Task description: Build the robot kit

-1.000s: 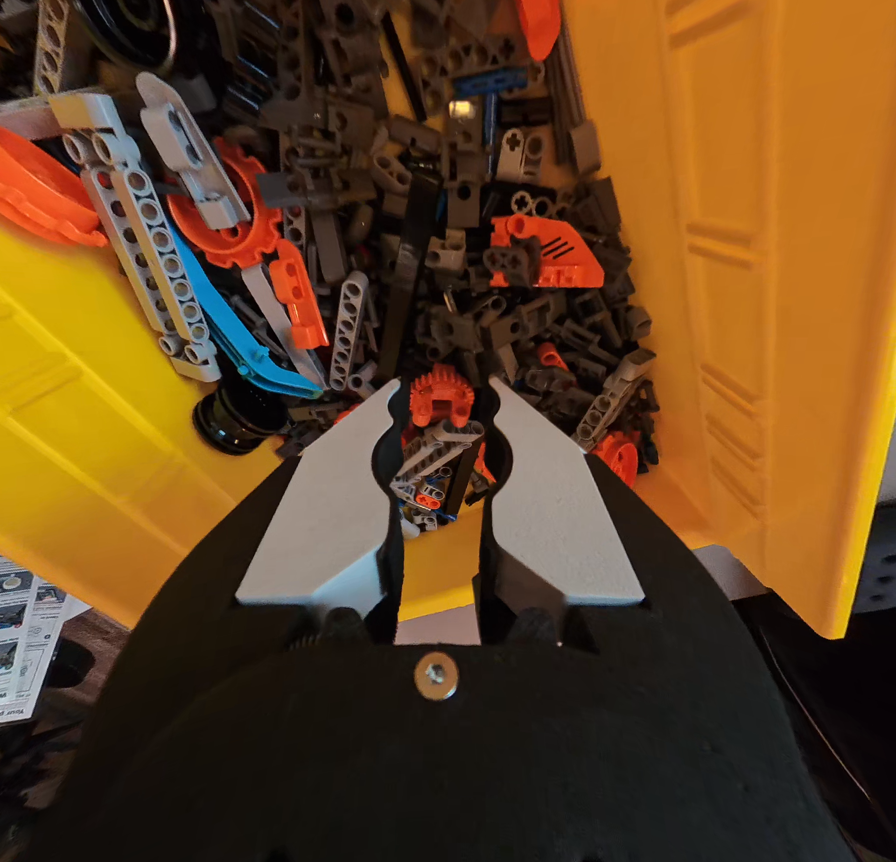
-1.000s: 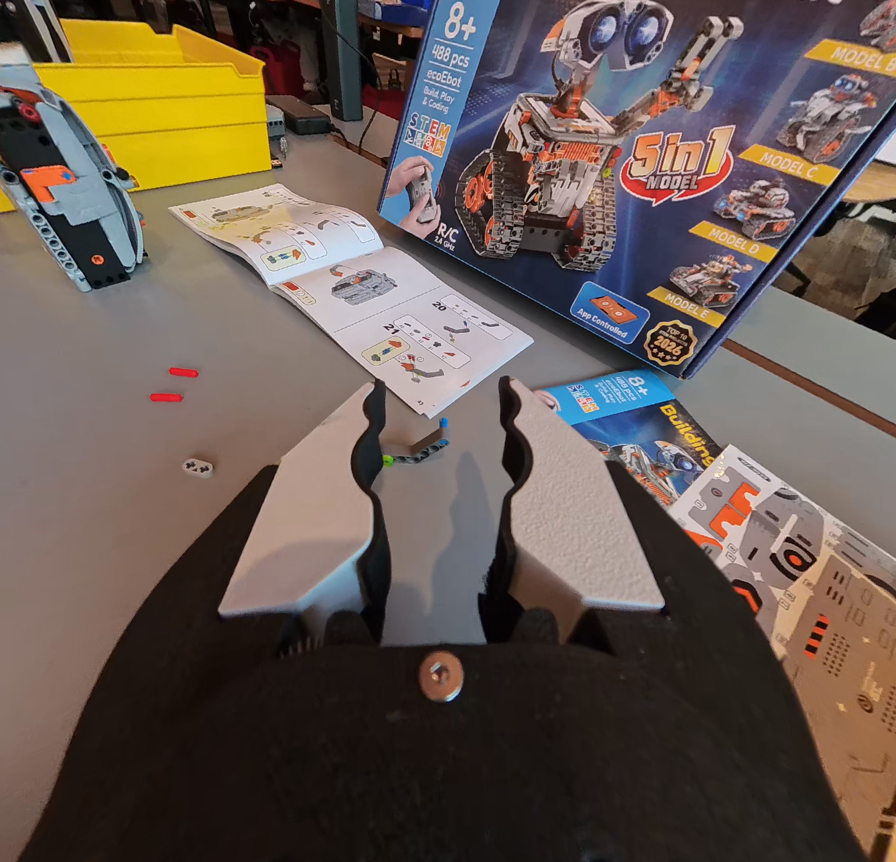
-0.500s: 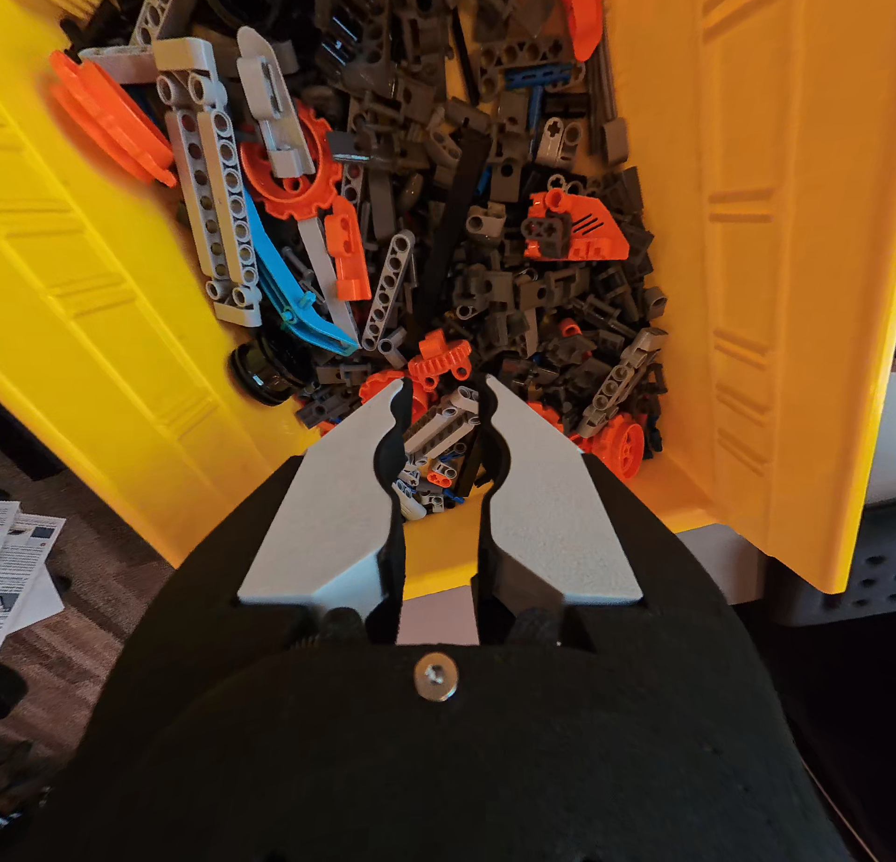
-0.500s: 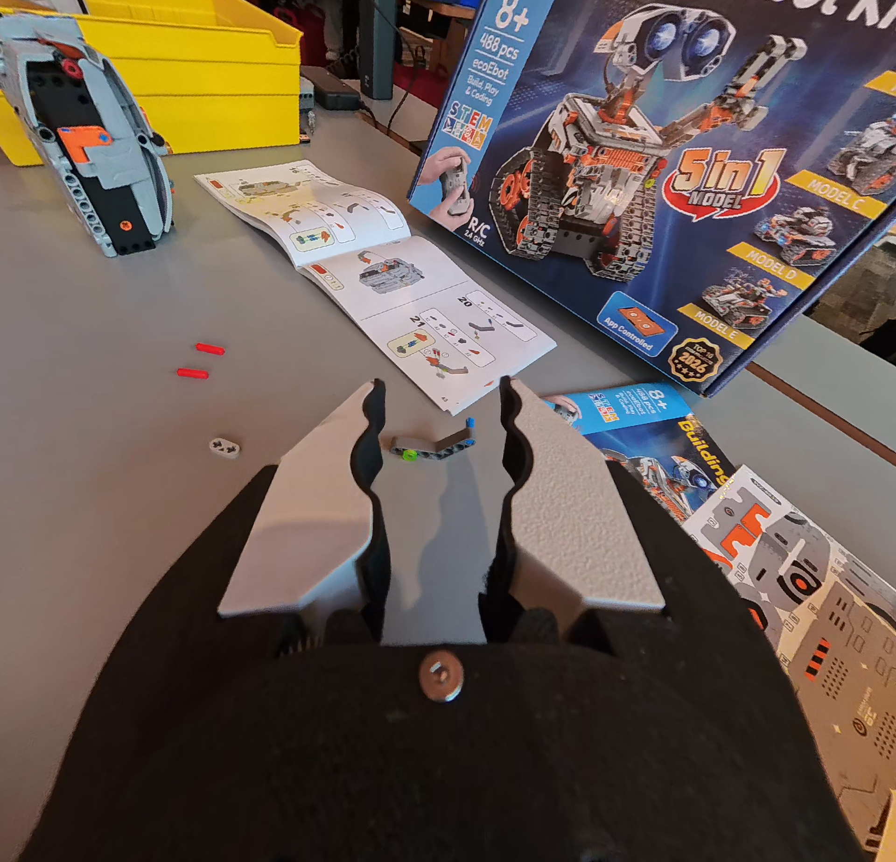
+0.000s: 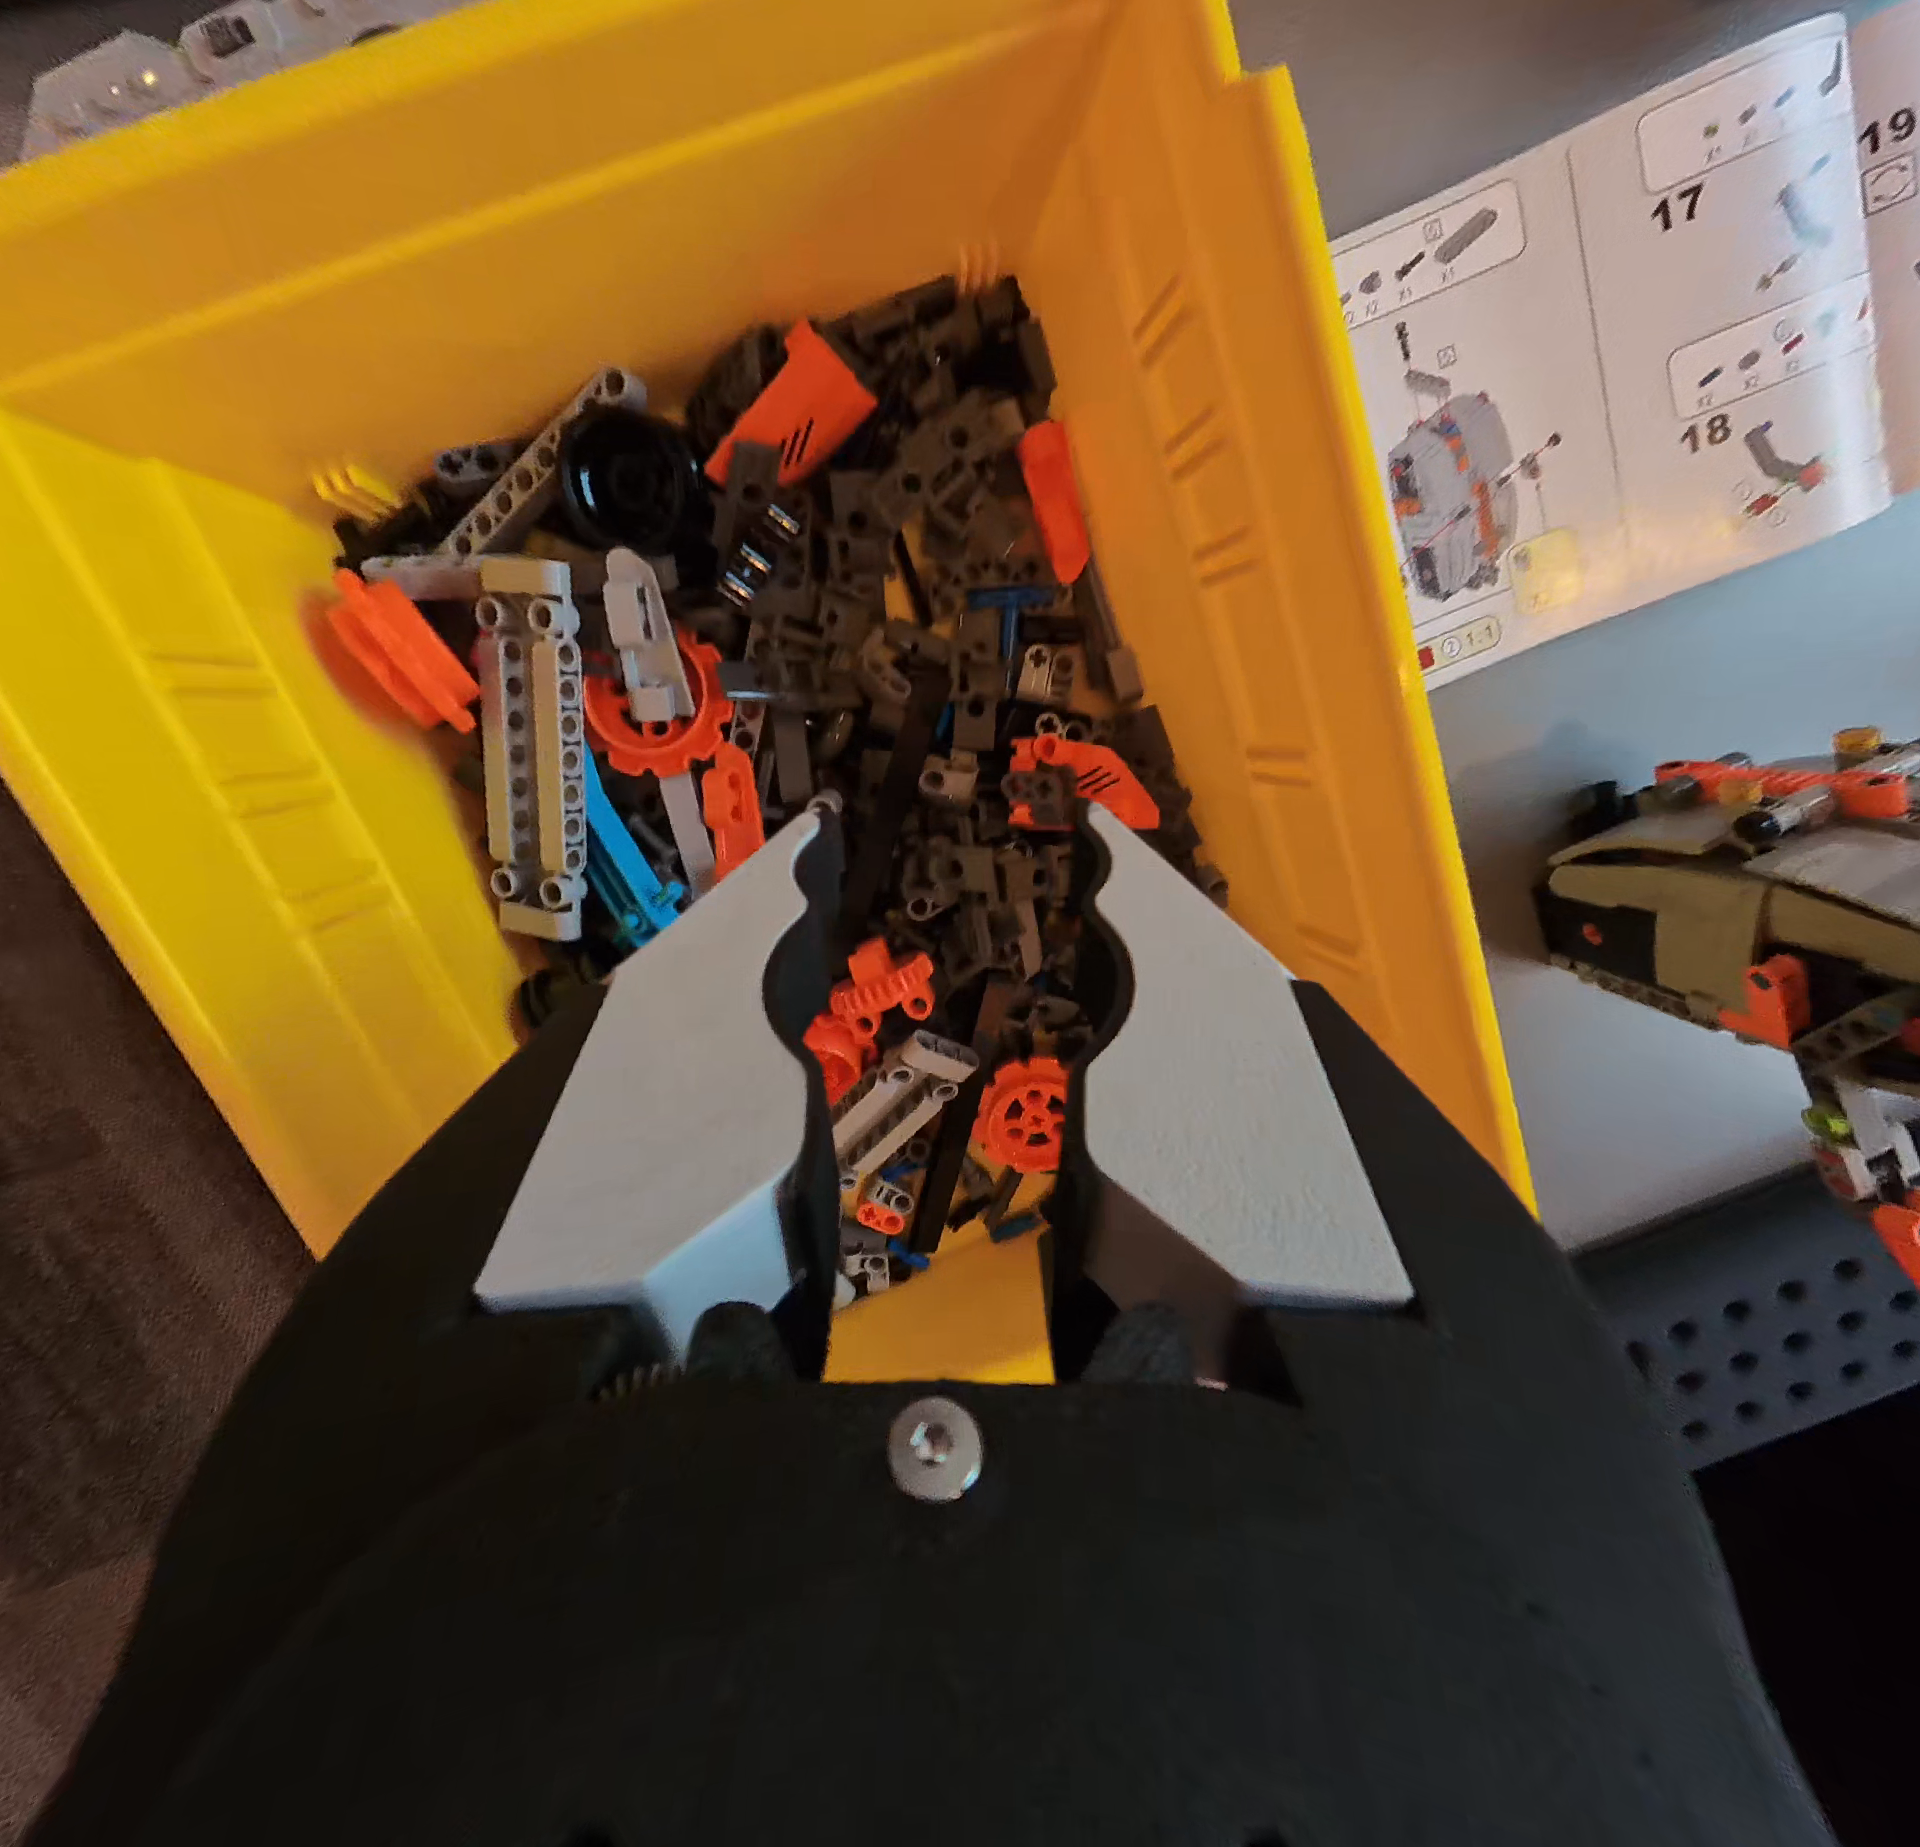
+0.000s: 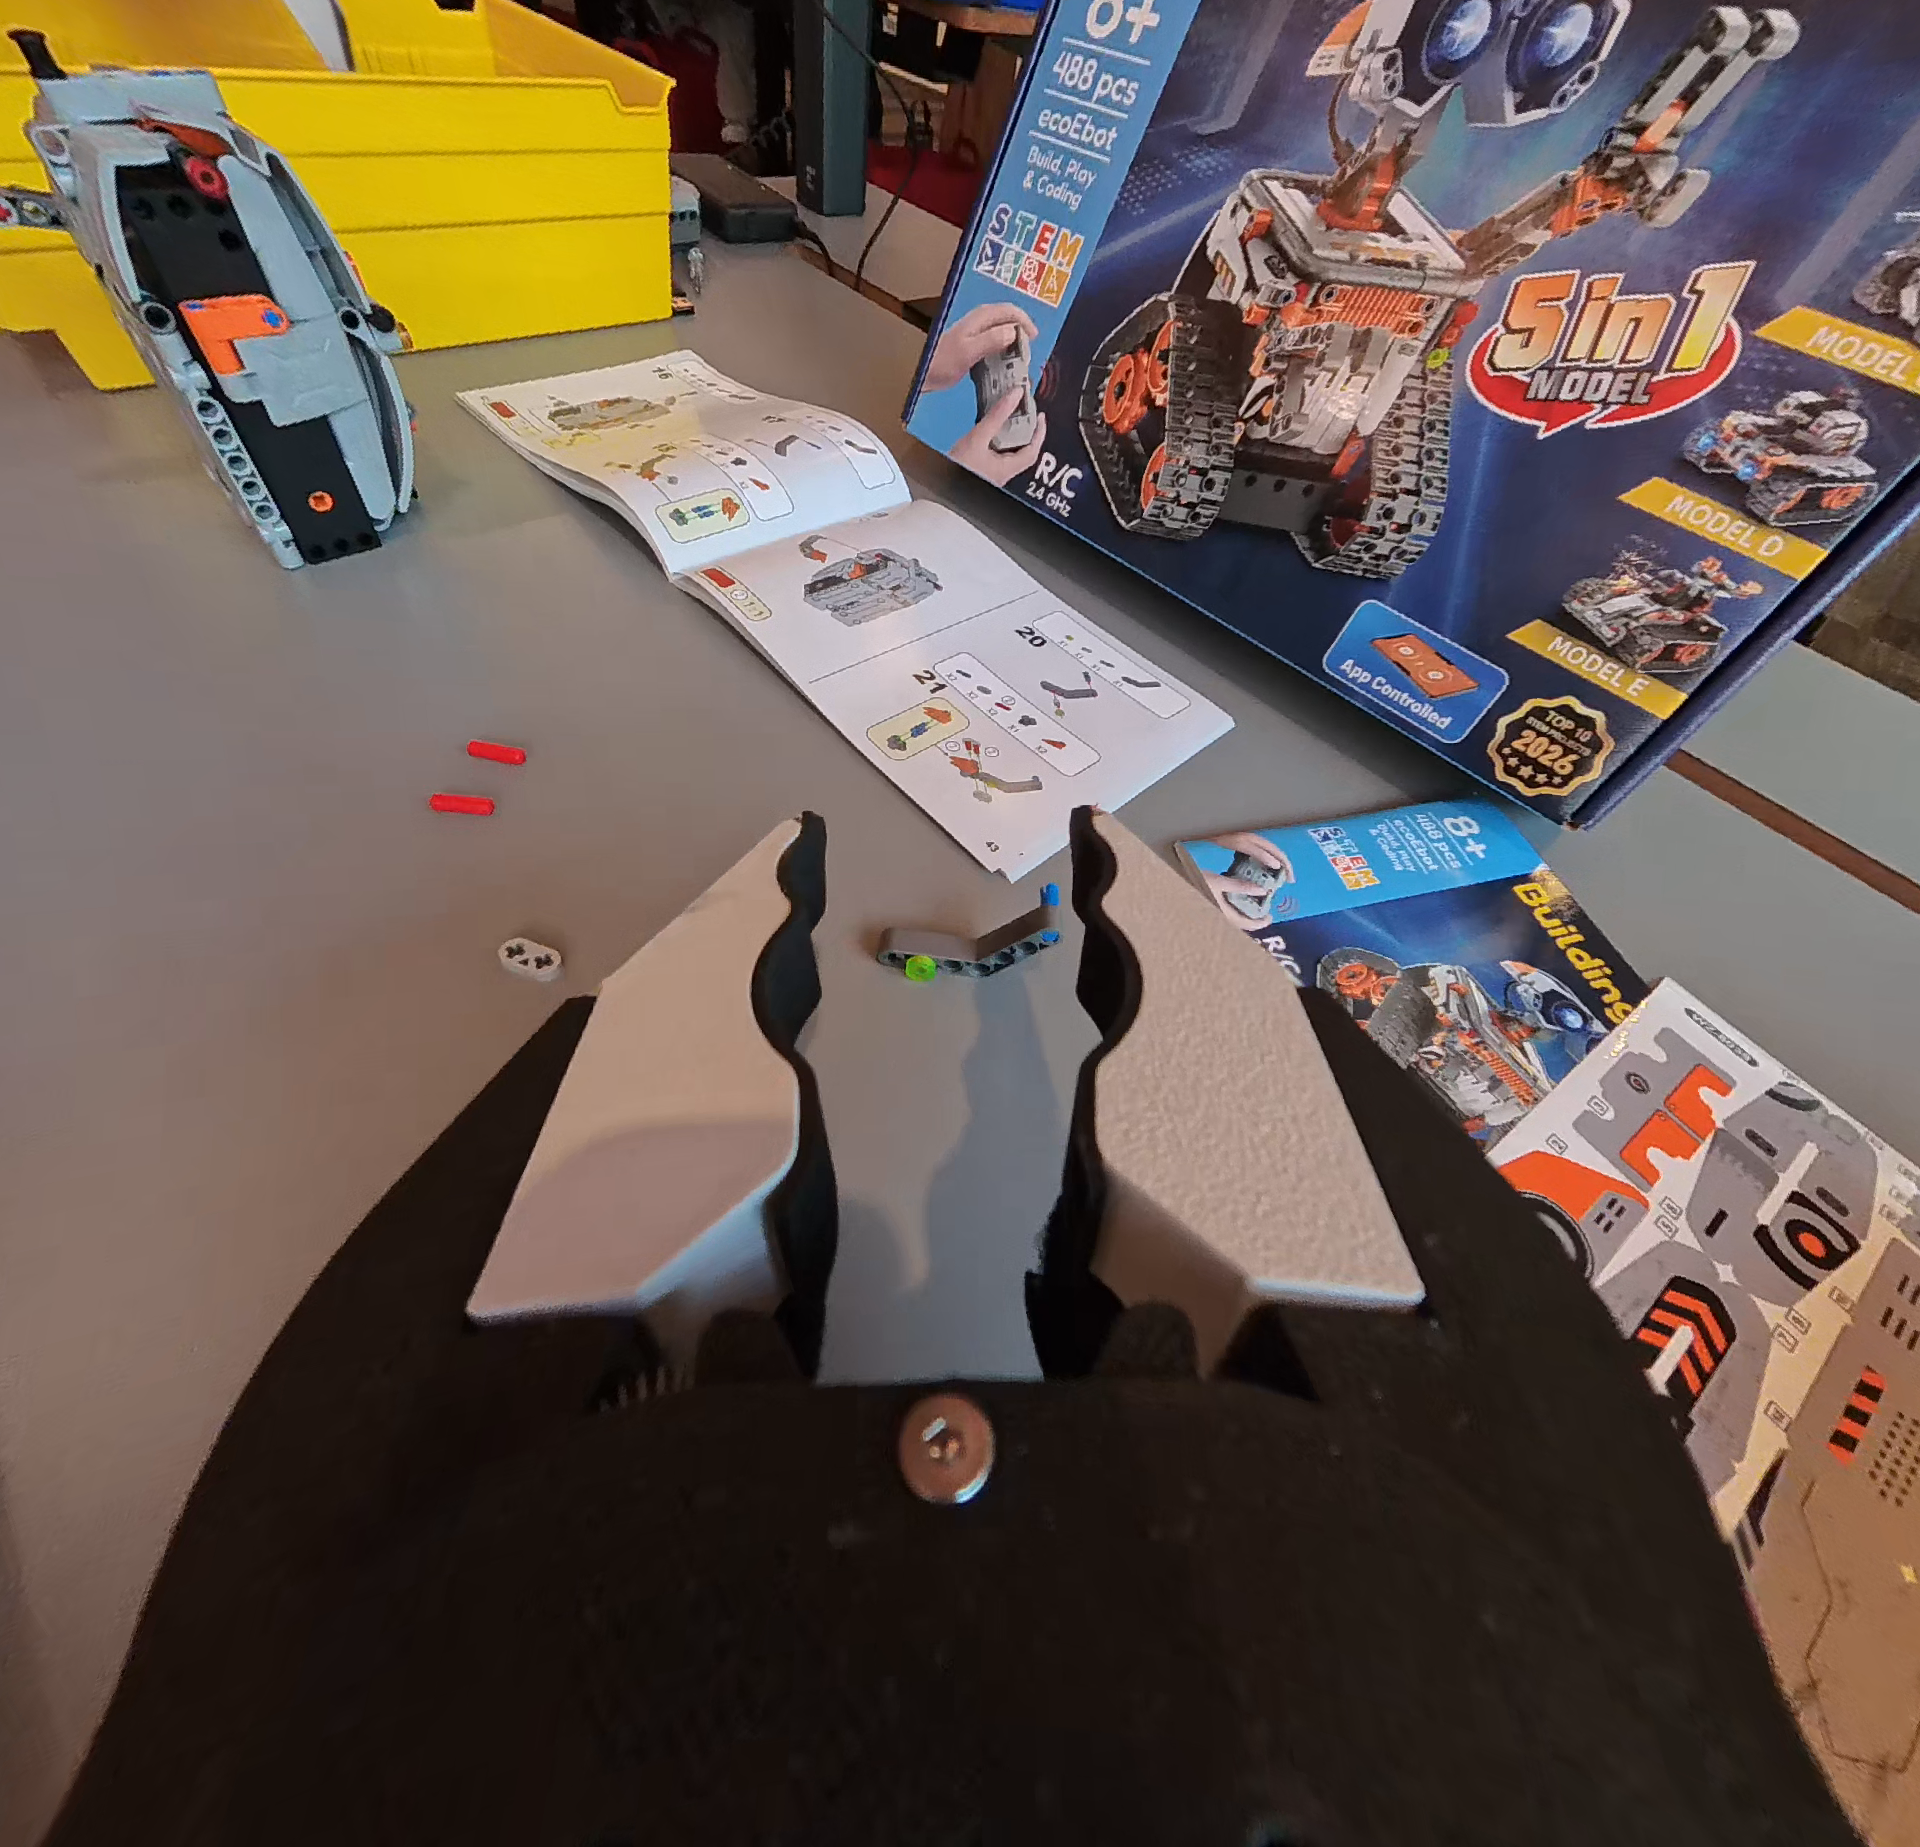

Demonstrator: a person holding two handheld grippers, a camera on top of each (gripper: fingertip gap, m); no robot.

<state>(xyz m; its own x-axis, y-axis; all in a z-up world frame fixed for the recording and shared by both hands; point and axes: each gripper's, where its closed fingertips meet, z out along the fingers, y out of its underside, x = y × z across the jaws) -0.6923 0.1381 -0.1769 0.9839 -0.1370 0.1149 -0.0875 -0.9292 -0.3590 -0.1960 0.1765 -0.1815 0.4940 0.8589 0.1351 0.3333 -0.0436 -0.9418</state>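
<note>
My left gripper (image 5: 956,812) is open and empty, held above a yellow bin (image 5: 260,592) full of loose building parts. Orange gears (image 5: 1023,1122), grey beams (image 5: 535,748) and dark connectors (image 5: 966,654) lie in the pile below its fingers. My right gripper (image 6: 943,818) is open and empty, low over the grey table (image 6: 208,862). A small bent grey beam (image 6: 966,950) with a green pin and blue pins lies on the table, between its fingers in the view.
A partly built grey and black model (image 6: 239,322) stands at the left, also in the left wrist view (image 5: 1745,893). An open instruction booklet (image 6: 831,592), the kit box (image 6: 1455,343), two red pins (image 6: 497,753), a small grey connector (image 6: 530,958), yellow bins (image 6: 468,166) and a sticker sheet (image 6: 1714,1226) lie around. There is about 50 cm between the tips of the two grippers.
My left gripper has drawn back up from the parts pile and its jaws have widened. My right gripper has moved forward, so the bent beam now sits between its fingers in the view.
</note>
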